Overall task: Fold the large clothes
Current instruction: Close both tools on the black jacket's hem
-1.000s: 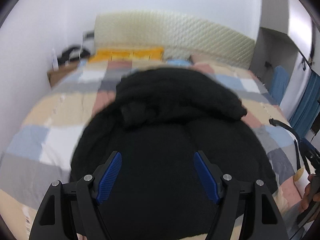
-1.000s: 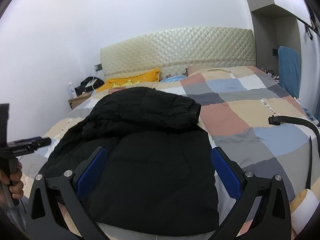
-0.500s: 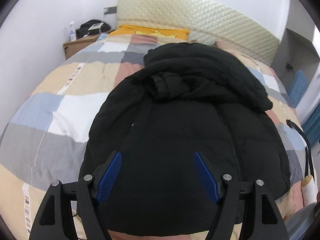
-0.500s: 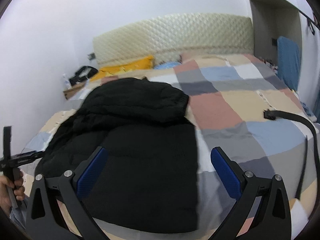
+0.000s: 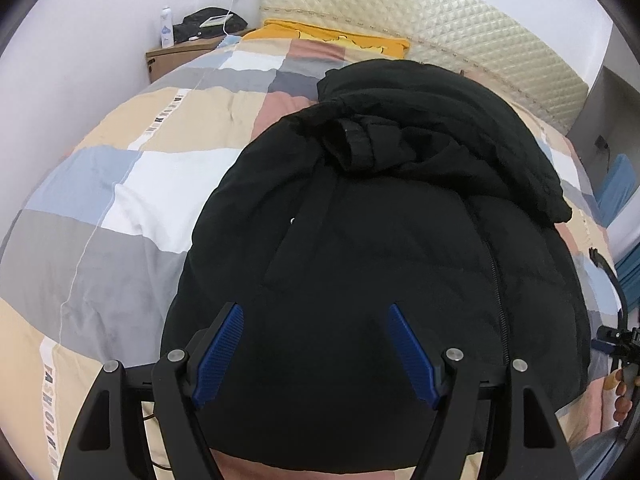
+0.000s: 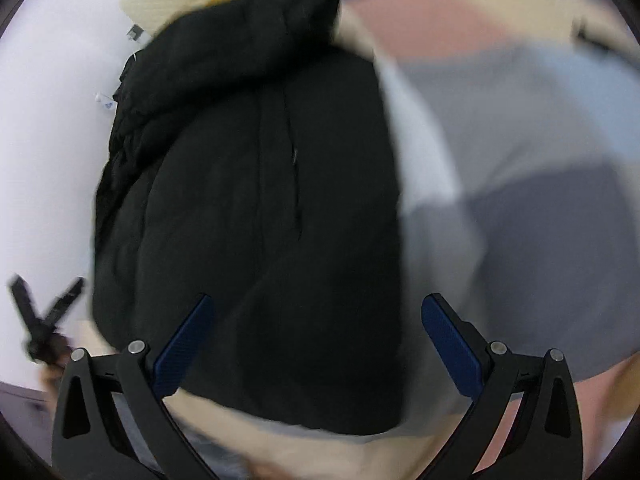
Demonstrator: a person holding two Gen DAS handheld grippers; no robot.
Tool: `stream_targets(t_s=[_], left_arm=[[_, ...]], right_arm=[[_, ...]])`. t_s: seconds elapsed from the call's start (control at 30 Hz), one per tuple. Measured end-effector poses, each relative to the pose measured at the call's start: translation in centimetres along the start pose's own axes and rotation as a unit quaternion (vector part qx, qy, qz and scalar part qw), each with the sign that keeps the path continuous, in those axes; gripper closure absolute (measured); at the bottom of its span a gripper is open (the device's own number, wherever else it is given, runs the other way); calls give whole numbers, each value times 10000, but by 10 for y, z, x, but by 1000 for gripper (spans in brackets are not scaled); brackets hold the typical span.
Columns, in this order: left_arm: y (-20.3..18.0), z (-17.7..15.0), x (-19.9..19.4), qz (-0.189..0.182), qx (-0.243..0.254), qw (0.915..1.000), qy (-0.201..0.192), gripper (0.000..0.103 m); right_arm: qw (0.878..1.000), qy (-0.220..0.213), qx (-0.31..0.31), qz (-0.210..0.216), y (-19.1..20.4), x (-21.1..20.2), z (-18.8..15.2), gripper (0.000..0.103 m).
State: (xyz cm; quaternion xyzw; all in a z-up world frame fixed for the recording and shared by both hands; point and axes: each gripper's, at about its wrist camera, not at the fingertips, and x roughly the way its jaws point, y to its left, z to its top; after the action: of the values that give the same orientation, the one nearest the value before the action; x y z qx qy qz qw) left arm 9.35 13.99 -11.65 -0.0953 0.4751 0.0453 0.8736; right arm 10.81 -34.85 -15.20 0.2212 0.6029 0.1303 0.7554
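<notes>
Both tools, left [image 5: 316,350] and right [image 6: 316,344], hang wide apart over the black puffer jacket [image 5: 384,240] on the bed [image 5: 120,184], so next up's probably grabbing its near hem.

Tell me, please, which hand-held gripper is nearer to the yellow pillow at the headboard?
Probably the left. The left hand-held gripper hangs open over the black jacket, pointing toward the yellow pillow. The right hand-held gripper is open over the jacket's near hem.

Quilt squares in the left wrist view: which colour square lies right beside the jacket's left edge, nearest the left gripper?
The grey square; the white and blue squares lie farther up the quilt.
</notes>
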Motion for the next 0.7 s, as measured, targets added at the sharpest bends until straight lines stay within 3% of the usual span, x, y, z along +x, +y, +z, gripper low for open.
stream_targets(t_s=[0.07,0.2,0.4,0.57,0.63,0.7], left_arm=[[-3,-2,0,108,59,9999,-16,29],[-5,-2,2,69,91,9999,28,29],[-4,-5,15,-47,93,9995,309,29],[-4,-8,14,12,74,9996,286,29],[-7,-9,13,-43,121,9995,295,29],[-9,-11,14,-120,156,9992,341,29]], right_arm=[[9990,369,238,77,-7,17,-4,0],[9977,544,244,315,-4,26,-5,1],[9906,-112,-540,1248,46,-9,-10,2],[9870,-206,-732,1418,55,-18,-14,3],[9894,-161,-626,1297,49,-13,-13,15],[9951,-60,-584,795,41,-5,-10,36]])
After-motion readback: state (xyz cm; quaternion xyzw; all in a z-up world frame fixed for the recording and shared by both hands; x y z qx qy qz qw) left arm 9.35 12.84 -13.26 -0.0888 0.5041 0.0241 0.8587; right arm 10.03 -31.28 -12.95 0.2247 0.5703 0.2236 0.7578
